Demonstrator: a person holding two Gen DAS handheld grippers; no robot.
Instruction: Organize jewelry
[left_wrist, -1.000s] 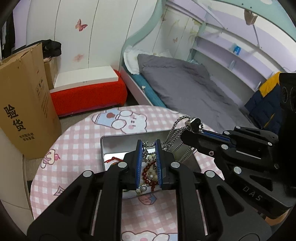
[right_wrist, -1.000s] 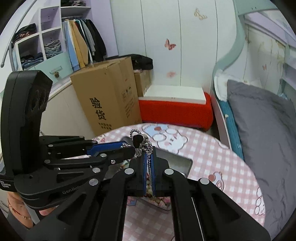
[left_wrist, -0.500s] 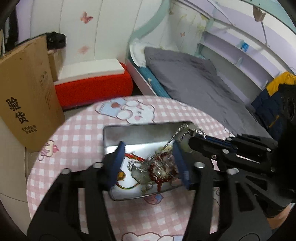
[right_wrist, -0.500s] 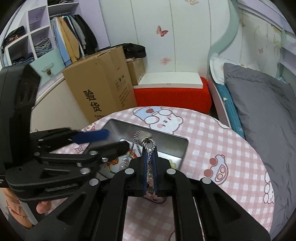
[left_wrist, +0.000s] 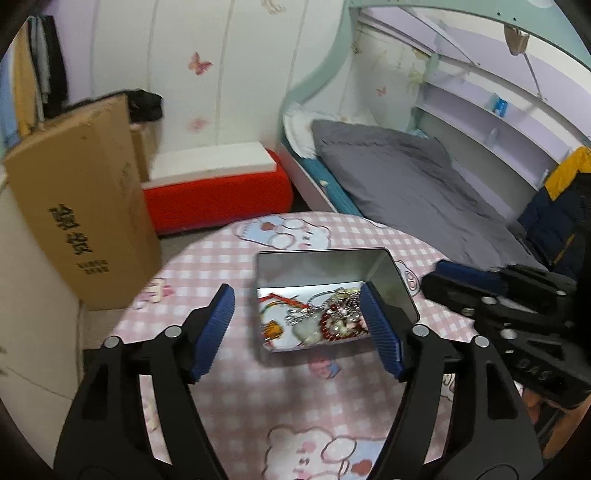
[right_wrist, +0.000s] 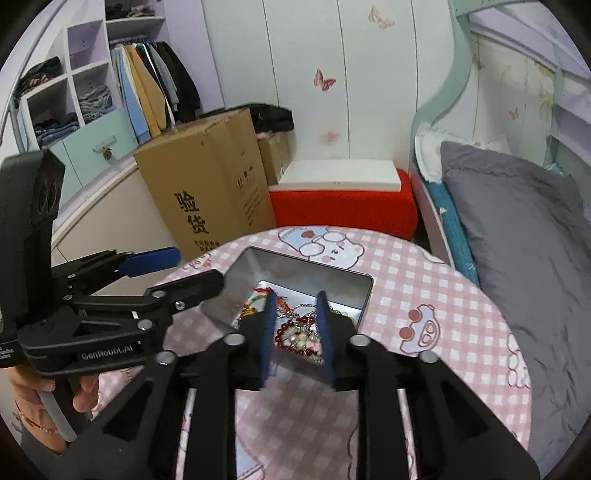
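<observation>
A shallow metal tin (left_wrist: 328, 264) sits open on the round tabletop (left_wrist: 295, 398), which is covered by a pink checked cloth printed with cartoon bears. Inside the tin lies a tangled heap of jewelry (left_wrist: 325, 317): a dark red bead bracelet (right_wrist: 295, 338) mixed with pale pearl-like beads, a silver chain (left_wrist: 314, 301), a pale green stone piece (left_wrist: 308, 330) and a red-and-green cord (left_wrist: 282, 301) toward the tin's left side. The heap fills the near half of the tin; the far half shows bare reflective metal.

The left gripper (left_wrist: 297, 325) hovers above the near edge of the tin with its blue-padded fingers (left_wrist: 212, 330) spread wide, holding nothing. The right gripper (right_wrist: 295, 332) is poised over the same heap with its fingers (right_wrist: 267, 332) parted, a narrower gap than the left, and nothing is caught between them; the beads show through the gap.

Beyond the tabletop stand a tall cardboard box (right_wrist: 207, 184), a red bench with a white top (right_wrist: 340, 195) and a bed with a grey blanket (right_wrist: 517, 221).
</observation>
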